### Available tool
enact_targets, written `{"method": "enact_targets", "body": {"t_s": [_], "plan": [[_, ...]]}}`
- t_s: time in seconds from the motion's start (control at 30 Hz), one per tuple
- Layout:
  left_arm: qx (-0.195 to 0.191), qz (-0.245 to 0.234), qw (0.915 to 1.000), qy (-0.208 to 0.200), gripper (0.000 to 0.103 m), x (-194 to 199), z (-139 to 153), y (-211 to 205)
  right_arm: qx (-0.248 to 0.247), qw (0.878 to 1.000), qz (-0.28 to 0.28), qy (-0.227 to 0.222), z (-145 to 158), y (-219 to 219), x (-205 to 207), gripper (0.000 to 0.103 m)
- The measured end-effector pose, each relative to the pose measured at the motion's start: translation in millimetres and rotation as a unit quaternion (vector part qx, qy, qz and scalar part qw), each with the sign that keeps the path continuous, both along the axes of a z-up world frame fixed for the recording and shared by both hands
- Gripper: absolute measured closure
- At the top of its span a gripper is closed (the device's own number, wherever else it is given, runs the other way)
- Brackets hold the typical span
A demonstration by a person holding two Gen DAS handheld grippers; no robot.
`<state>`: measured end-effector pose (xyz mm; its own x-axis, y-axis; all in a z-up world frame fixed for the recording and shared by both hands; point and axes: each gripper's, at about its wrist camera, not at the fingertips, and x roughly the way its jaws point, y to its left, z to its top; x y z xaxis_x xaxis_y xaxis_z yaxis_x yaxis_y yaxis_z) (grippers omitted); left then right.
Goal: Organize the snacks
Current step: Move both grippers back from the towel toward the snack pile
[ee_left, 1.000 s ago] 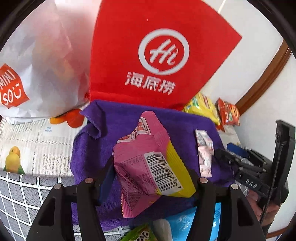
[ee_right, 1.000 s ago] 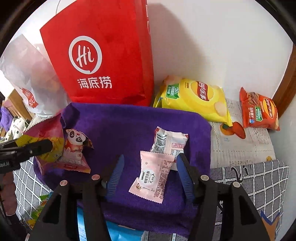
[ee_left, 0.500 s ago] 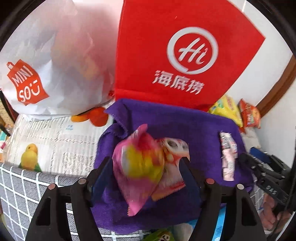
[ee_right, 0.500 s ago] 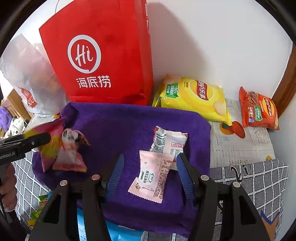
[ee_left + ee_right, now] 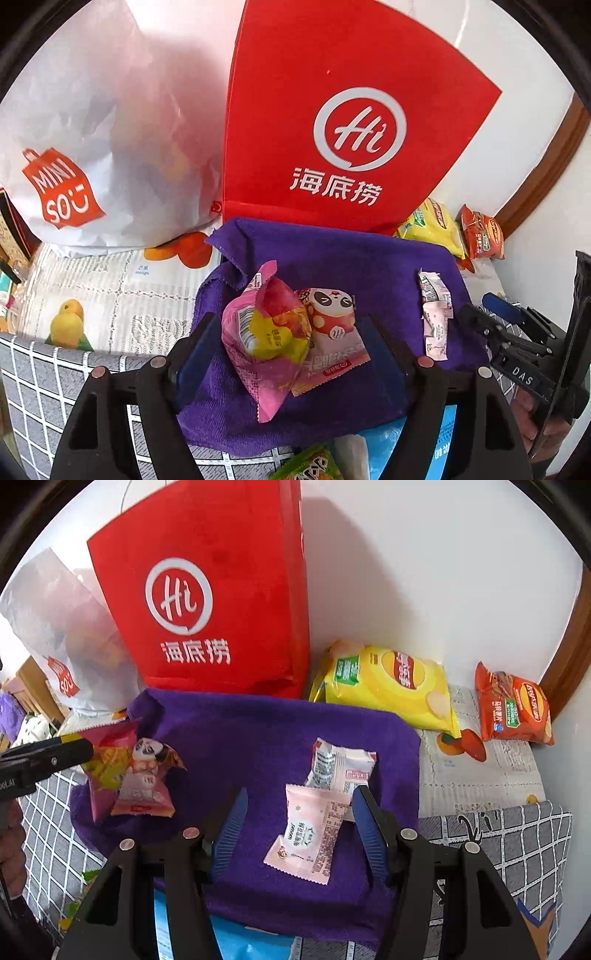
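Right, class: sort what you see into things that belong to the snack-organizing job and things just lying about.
Job:
pink-and-yellow snack packet
panda-print snack packet
pale pink wrapped pastry
pink-and-white wrapped pastry
purple cloth
left gripper
right gripper

Lying about:
red paper bag
white plastic bag

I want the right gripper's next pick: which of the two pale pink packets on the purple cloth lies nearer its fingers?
The front pink packet, lying between the right gripper's open fingers. The other packet, crumpled, lies farther back, toward the yellow bag.
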<state>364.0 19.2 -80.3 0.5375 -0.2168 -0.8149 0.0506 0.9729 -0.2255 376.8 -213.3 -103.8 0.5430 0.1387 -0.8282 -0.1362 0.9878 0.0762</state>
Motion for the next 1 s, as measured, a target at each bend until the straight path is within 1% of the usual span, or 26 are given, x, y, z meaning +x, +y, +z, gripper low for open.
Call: {"method": "enact_targets", "body": {"t_s": [0.17, 0.27, 0.43, 0.47, 0.5, 0.6, 0.67, 0.77, 0.9, 1.0], "plan": [[0.023, -0.007, 0.9996, -0.011, 0.026, -6.4, 12.3, -2.9, 0.014, 0.999, -0.032, -0.025, 13.1, -0.1, -9.8, 0.042], [0.031, -0.01, 0.9993, -0.021, 0.027, -12.1, 22.8, -4.9, 0.0, 0.998, -0.046, -0.033, 18.6, 1.1, -18.5, 0.042], [0.04, -0.015, 0.9981, -0.044, 0.027, -28.0, 44.5, -11.3, -0.024, 0.997, -0.049, -0.049, 36.4, 3.0, -40.2, 0.041], [0.038, -0.017, 0.9981, -0.047, 0.027, -31.4, 48.6, -12.2, -0.03, 0.996, -0.056, -0.056, 42.4, 2.8, -47.1, 0.039], [0.032, -0.019, 0.9981, -0.049, 0.027, -36.6, 53.0, -13.3, -0.031, 0.996, -0.059, -0.061, 46.6, 1.8, -52.6, 0.033], [0.026, -0.028, 0.9976, -0.058, 0.027, -54.9, 62.4, -14.8, -0.009, 0.997, -0.057, -0.053, 56.7, -1.5, -67.1, 0.023], [0.029, -0.033, 0.9971, -0.063, 0.027, -67.8, 66.5, -15.4, -0.011, 0.997, -0.065, -0.044, 61.0, -1.3, -76.6, 0.023], [0.046, -0.032, 0.9959, -0.071, 0.027, -88.2, 70.7, -14.4, -0.023, 0.995, -0.075, -0.054, 68.3, -0.5, -93.4, 0.022], [0.063, -0.024, 0.9948, -0.076, 0.026, -110.6, 69.1, -11.0, -0.01, 0.994, -0.091, -0.064, 78.0, -3.5, -118.0, 0.017], [0.09, -0.024, 0.9923, -0.082, 0.026, -127.6, 65.9, -10.5, -0.002, 0.992, -0.094, -0.08, 81.2, -5.5, -133.3, 0.016]]}}
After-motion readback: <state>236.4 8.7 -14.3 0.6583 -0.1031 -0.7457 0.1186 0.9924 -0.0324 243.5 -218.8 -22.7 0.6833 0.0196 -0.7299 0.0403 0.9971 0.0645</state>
